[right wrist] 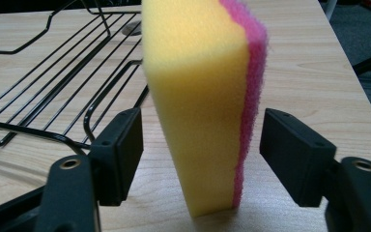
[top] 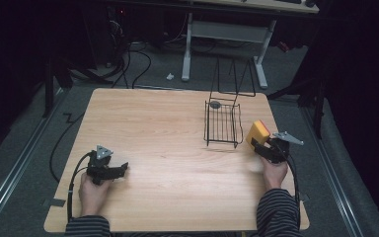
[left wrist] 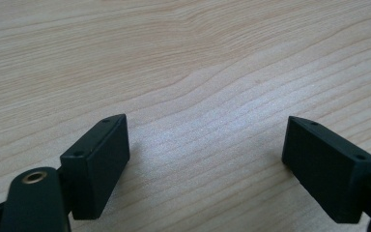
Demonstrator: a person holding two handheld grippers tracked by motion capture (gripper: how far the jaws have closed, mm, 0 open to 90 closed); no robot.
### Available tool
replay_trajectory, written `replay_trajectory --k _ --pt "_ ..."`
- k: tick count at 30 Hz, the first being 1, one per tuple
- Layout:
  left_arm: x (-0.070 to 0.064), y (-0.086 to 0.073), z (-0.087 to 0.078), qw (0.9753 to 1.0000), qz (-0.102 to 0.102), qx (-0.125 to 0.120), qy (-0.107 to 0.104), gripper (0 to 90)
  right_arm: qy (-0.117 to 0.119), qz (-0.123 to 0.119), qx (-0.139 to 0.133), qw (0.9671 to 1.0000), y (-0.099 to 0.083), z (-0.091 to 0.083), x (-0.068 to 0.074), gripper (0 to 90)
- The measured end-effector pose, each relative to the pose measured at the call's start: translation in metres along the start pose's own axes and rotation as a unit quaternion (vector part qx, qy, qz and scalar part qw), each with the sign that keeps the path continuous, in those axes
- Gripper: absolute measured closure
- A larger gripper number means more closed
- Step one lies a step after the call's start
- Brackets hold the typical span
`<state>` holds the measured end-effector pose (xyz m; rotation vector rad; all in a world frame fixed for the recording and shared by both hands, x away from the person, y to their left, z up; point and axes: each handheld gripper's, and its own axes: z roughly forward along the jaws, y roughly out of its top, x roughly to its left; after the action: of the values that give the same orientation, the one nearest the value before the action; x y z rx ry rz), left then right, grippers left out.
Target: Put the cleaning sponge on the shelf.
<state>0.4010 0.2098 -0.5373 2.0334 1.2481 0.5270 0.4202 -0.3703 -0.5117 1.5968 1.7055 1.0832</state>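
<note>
Pale wooden table [top: 168,143], dark room

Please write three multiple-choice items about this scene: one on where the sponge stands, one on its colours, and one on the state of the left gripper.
1. Where does the sponge stand?
A. inside the wire basket
B. on the table beside the wire basket, between the right gripper's fingers
C. under the left gripper

2. Which colours does the sponge have?
A. yellow with a pink layer
B. green with a white layer
C. all blue

3. In what state is the left gripper?
A. shut on the sponge
B. shut on nothing
C. open, with bare table between its fingers

Answers:
1 B: in the right gripper view the sponge stands on its end on the table, between the fingers, with the wire basket at its side.
2 A: the foam is yellow and one face is pink.
3 C: the left gripper view shows wide-apart fingers over bare wood.
</note>
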Motion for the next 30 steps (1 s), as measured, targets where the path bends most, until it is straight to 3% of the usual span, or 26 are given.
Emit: replay_trajectory --k 14,23,30 --pt "0.0 0.0 0.0 1.0 0.0 0.0 0.0 17.6 -0.01 -0.024 0.0 0.9997 -0.004 0.008 0.002 58.8" --pt "0.0 0.0 0.0 1.0 0.0 0.0 0.0 17.6 -0.014 -0.037 -0.007 0.9992 -0.002 0.003 0.005 61.2" --pt "0.0 0.0 0.0 1.0 0.0 0.0 0.0 17.6 -0.005 -0.029 -0.013 0.9995 0.0 -0.002 0.005 61.2"
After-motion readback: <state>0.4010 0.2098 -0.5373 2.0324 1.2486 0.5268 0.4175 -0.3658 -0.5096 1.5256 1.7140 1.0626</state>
